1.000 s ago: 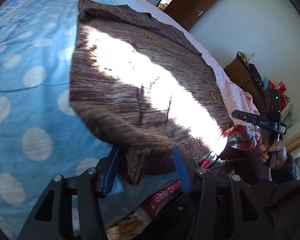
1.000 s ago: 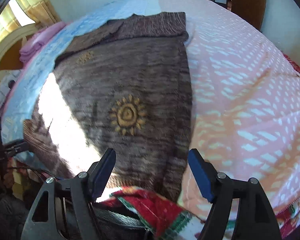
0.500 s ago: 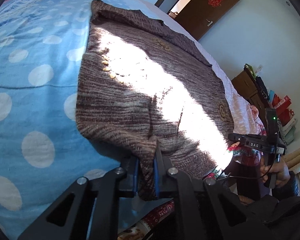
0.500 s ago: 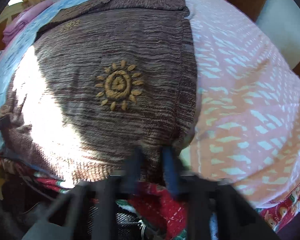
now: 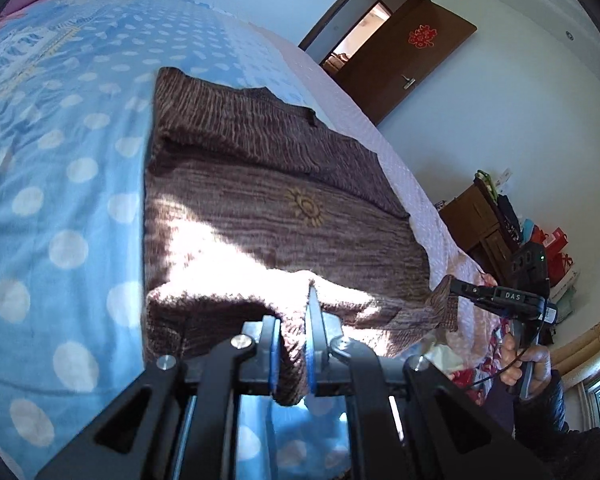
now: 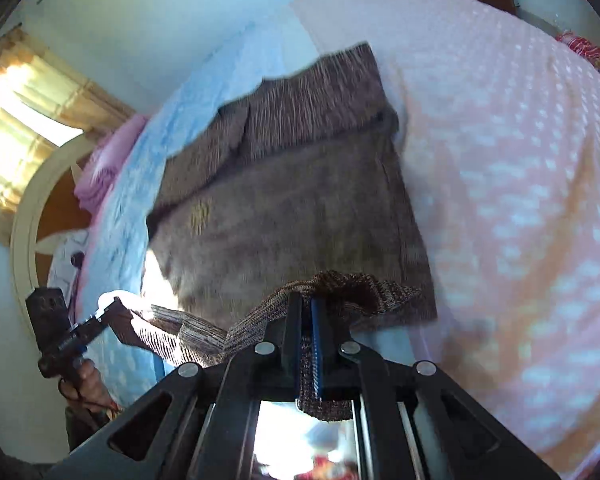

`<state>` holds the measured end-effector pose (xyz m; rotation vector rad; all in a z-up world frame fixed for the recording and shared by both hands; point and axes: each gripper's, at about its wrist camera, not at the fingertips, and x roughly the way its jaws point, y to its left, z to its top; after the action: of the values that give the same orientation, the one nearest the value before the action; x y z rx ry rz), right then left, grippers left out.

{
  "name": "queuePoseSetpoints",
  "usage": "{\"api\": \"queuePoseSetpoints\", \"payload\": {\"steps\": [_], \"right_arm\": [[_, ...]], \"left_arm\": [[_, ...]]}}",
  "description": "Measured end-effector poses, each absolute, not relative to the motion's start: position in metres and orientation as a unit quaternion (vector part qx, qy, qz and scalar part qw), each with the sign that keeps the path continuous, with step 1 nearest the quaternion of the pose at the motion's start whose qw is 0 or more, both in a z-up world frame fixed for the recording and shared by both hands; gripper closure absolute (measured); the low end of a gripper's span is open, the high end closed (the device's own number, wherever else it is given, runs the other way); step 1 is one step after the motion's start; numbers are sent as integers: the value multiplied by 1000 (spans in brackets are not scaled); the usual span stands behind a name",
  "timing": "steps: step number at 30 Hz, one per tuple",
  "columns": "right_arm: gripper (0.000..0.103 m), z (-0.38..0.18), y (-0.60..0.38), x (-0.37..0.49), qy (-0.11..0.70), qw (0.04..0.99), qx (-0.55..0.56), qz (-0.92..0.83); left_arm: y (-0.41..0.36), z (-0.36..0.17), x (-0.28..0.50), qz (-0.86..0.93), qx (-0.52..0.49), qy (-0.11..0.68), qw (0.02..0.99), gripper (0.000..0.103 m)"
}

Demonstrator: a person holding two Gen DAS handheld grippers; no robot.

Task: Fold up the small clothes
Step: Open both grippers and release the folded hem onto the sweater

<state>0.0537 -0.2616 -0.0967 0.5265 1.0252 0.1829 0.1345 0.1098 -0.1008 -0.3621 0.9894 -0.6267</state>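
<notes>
— Brown knit, is that the piece you've got on the bed?

— Yes, the brown sweater (image 5: pixel 268 208) lies across the bed, its far part flat and its near hem lifted off the cover. Left of it is the blue polka-dot sheet (image 5: pixel 60 184), right of it the pink dotted blanket (image 6: pixel 520 184).

— What is your left tool doing?

— My left gripper (image 5: pixel 293 344) has just closed its blue pads on the near left corner of the hem; the knit is pinched tight between them and a fold hangs below the jaws. Sunlight falls bright on the cloth just beyond it.

— And the right one?

— My right gripper (image 6: pixel 306 344) has just squeezed shut as well, holding the near right corner. The fabric bunches over its fingertips and a strip of it runs down between the pads. The hem stretches in a sagging band between my two tools.

— Anything else in the room?

— A pink pillow (image 6: pixel 104 168) at the far left by the curtained window (image 6: pixel 24 120), and a dark wooden door (image 5: pixel 404 64) open at the far right
</notes>
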Motion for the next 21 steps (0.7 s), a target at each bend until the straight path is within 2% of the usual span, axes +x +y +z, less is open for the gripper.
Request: {"api": "queuePoseSetpoints", "payload": {"steps": [6,7,8,9,10,11,12,13,16,21], "right_arm": [[95,-107,-278,105,449,849,274,51],[91,-108,-279,107,450,850,271,39],[86,-109,-280,105,447,852,270,30],[73,-106,-281,101,441,856,269,27],[53,-102,-280,93,426,865,265,26],[45,-97,-276,87,415,872,258,26],[39,-91,-270,80,403,881,248,27],[39,-86,-263,75,391,889,237,40],[39,-66,-223,58,383,903,162,109],[39,-67,-177,42,409,903,41,126]], "left_arm": [[107,-118,189,-264,-178,502,804,91],[109,-117,191,-267,-180,503,802,90],[112,-116,192,-270,-179,503,801,83],[116,-112,187,-271,-174,499,805,80],[121,-108,185,-270,-165,491,812,69],[126,-103,182,-263,-153,480,823,56],[133,-97,179,-254,-143,467,835,50],[141,-91,178,-248,-138,453,845,46],[159,-79,171,-226,-100,427,870,45],[161,-85,148,-214,11,424,880,45]]}}
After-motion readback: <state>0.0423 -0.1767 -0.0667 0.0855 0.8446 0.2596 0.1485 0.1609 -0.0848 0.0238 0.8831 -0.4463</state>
